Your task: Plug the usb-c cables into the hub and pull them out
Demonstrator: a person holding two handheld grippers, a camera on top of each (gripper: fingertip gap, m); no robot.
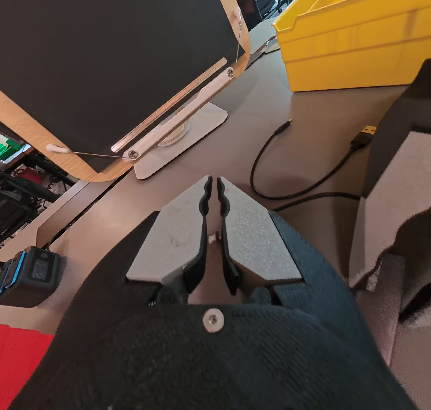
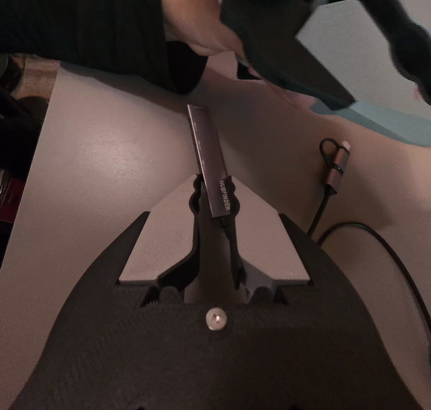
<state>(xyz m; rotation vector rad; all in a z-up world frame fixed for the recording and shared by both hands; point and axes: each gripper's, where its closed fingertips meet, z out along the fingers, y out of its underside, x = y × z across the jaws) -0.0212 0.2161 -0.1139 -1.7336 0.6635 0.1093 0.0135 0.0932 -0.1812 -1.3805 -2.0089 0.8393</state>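
The right gripper (image 2: 214,181) clamps its grey, black-lined fingers (image 2: 172,235) around the near end of a slim dark grey metal hub (image 2: 208,163), which points away over the pale table (image 2: 105,153). A black cable (image 2: 324,214) with a metallic connector (image 2: 335,167) lies to the right, apart from the hub. A person's hand (image 2: 210,37) shows above, blurred

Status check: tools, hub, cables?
Right tool shut on hub. Left tool shut, empty. Black cable loose on table, unplugged. Nothing blocking.
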